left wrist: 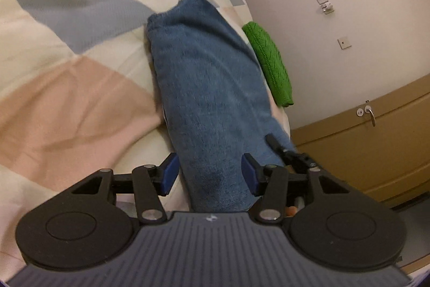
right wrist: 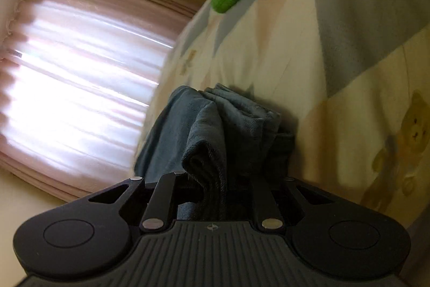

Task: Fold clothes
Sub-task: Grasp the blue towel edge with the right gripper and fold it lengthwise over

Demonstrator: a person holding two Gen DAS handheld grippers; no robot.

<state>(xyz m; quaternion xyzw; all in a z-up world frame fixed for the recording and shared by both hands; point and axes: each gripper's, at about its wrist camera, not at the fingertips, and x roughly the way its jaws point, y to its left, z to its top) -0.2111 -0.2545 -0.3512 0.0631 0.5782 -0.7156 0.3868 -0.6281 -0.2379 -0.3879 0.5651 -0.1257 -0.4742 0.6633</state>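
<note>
Two tongs (left wrist: pixel 211 175) (right wrist: pixel 215 187), one blue garment (left wrist: pixel 204 88), one green knit (left wrist: pixel 268 58), one quilt (left wrist: pixel 67 71)

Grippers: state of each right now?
Left gripper: open, astride the blue garment, pads not pressing.
Right gripper: shut on the blue garment.

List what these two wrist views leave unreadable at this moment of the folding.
- Right wrist view: the right gripper has its pads buried in bunched blue garment, so the contact itself is hidden.
- Left wrist view: the garment's near end is covered by the left gripper body.
- Both views: the green knit item is only partly seen, so its type is unclear.
</note>
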